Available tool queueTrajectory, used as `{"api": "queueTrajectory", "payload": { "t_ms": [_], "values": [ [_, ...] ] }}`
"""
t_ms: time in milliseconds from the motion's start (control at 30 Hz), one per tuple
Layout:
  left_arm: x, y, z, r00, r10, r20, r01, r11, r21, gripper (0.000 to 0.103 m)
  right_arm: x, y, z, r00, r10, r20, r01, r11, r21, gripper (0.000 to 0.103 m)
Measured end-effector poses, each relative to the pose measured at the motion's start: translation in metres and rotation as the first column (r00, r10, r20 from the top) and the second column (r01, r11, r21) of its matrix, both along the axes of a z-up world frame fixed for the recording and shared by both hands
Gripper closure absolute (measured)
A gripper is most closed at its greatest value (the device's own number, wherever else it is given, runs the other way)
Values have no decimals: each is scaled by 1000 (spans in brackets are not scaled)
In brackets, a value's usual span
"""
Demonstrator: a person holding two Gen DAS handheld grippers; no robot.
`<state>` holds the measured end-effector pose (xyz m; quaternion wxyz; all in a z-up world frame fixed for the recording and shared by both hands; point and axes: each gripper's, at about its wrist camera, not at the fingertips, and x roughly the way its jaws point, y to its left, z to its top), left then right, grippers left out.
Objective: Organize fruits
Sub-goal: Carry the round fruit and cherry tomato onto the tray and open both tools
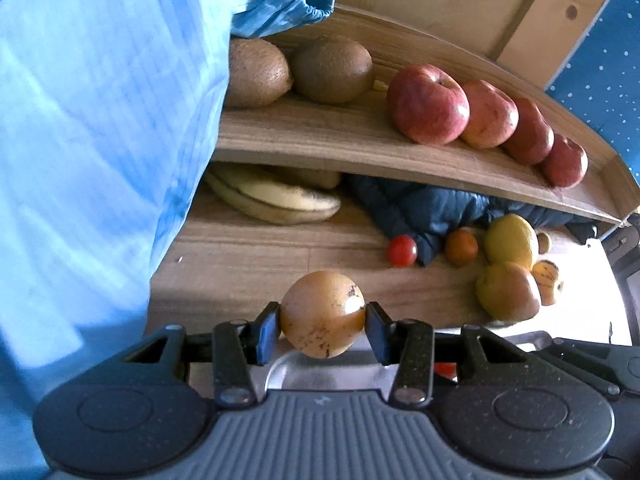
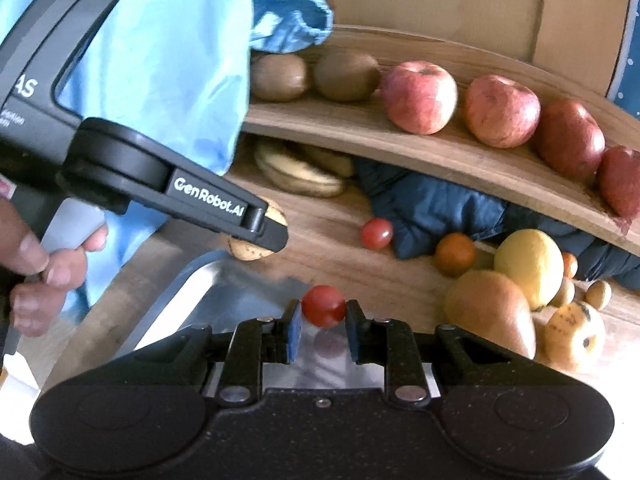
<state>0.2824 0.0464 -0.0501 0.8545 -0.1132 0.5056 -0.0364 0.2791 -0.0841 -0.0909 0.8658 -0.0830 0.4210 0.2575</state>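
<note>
Two tools both loaded: left tool (image 1: 322, 322) pinches a round tan speckled fruit (image 1: 322, 314) between its blue pads, right tool (image 2: 323, 320) pinches a small red tomato (image 2: 323, 305). Both sit just above a metal tray (image 2: 208, 280) on the wooden worktop (image 1: 248, 256); hard to tell if the fruits touch the tray, the tomato throws a reflection on it. Probably lifting out of the tray or dropping in, cannot tell which. The shelf (image 1: 304, 136) above already looks sorted by kind: two kiwis (image 1: 330, 70) side by side at left, then a row of four red apples (image 1: 427, 105) touching each other, so held fruit likely goes to matching groups. Bananas (image 1: 276, 200) lie under the shelf, next to a dark blue cloth (image 1: 424, 204). A loose pile sits at right on the worktop: lemon (image 2: 528, 266), small orange (image 2: 455, 254), another tomato (image 2: 376, 233), pear-like fruit (image 2: 492, 312). In the right wrist view the left tool comes in from upper left, angled down and forward, a hand (image 2: 36, 264) wrapped on its grip, blue sleeve (image 2: 168, 52) behind. Right tool points level toward the shelf.
</note>
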Motion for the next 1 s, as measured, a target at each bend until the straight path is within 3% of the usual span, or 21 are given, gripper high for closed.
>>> {"api": "queueTrajectory", "payload": {
  "t_ms": [267,600,1000],
  "values": [
    [-37,-3,4,1000,-4,-13,4,1000,8,54,-29,8,0,990,133,-39,-132,991,30,78],
    [-72,-14,-4,998,21,-51,-20,999,29,54,-56,13,-9,944,299,-137,-291,954,78,78],
    [-104,-24,-11,994,76,-80,-72,996,48,53,-77,1,-18,918,349,-187,-335,937,103,78]
  ]
}}
